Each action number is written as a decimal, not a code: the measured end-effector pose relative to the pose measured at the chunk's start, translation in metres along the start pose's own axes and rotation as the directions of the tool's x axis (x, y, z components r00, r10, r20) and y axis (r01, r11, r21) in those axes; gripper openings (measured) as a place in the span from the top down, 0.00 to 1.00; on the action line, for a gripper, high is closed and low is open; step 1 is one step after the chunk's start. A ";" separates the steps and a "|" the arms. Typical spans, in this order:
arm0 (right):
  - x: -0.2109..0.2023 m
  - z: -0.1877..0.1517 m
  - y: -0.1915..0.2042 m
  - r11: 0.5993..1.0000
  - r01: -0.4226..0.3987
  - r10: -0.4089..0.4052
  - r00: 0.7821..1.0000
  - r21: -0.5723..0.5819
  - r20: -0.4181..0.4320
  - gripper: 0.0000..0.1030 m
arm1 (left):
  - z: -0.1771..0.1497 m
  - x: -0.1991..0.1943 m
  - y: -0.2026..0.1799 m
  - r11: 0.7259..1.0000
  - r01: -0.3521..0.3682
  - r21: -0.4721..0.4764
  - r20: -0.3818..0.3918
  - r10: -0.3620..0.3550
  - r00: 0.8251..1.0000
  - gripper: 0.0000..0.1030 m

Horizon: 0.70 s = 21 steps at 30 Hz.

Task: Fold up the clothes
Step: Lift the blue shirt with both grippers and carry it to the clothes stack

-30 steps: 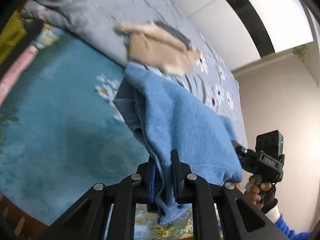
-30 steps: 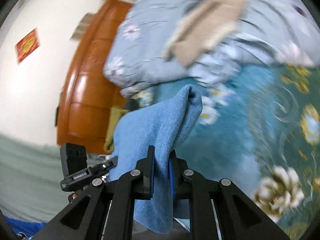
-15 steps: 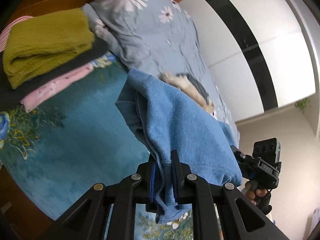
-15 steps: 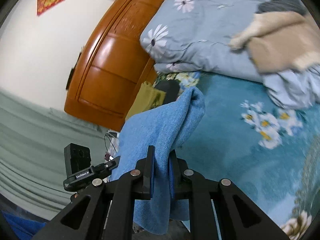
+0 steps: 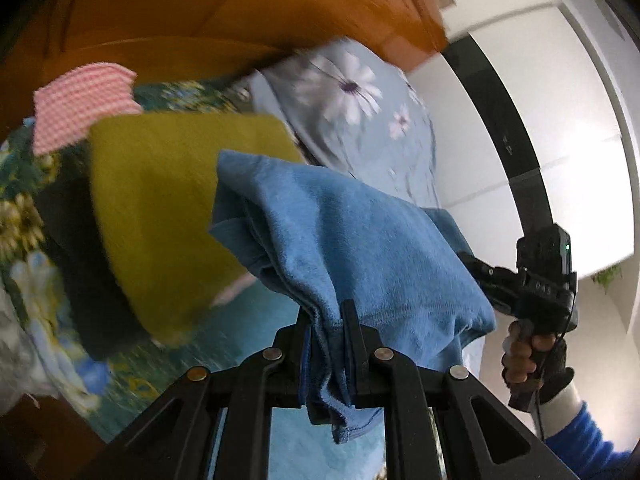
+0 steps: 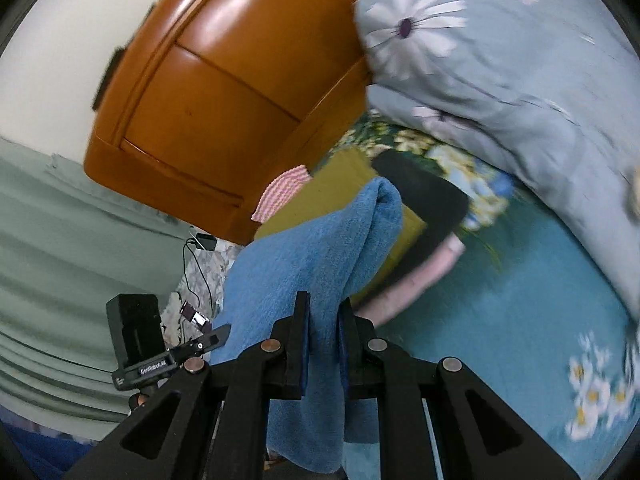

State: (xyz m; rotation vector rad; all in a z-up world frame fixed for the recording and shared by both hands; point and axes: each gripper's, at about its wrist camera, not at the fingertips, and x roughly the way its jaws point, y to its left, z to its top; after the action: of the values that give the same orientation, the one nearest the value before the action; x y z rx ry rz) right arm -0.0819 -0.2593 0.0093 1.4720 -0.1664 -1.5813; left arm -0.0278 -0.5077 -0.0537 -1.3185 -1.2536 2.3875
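The wooden headboard (image 6: 208, 92) fills the far end of the scene and serves as the marker for everything else. Below it lies the teal floral bedspread (image 6: 520, 320), with a grey daisy-print pillow (image 6: 500, 60) to the headboard's right. Just in front of the headboard sits a stack of folded clothes (image 5: 168, 208): an olive piece on top, a black one and a pale pink one beneath, and a pink checked cloth (image 5: 80, 108) closest to the wood.

Held in the air on the near side of that stack, away from the headboard, is the folded blue garment (image 5: 352, 248). The left gripper (image 5: 326, 320) is clenched on one end of it and the right gripper (image 6: 323, 314) is clenched on the other, so the cloth spans between them, doubled over.

By the look of it, the folding of this piece is done and the step in hand is carrying it to the stack. The next move likely calls for bringing both grippers level over the olive piece, lowering the blue garment flat onto it with edges aligned, then letting go with both together so the fold does not slump open.
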 end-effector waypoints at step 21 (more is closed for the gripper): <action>0.204 0.138 0.015 0.950 0.148 -0.233 0.922 -0.273 -0.309 0.88 | 0.042 0.043 0.092 0.976 -0.179 -0.126 0.011 0.182 0.983 0.86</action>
State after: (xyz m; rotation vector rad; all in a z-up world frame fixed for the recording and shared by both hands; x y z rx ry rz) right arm -0.1572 -0.4736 -0.0884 1.5704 0.3725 -1.4123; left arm -0.0617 -0.5714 -0.1363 -1.5056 -1.3643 2.4861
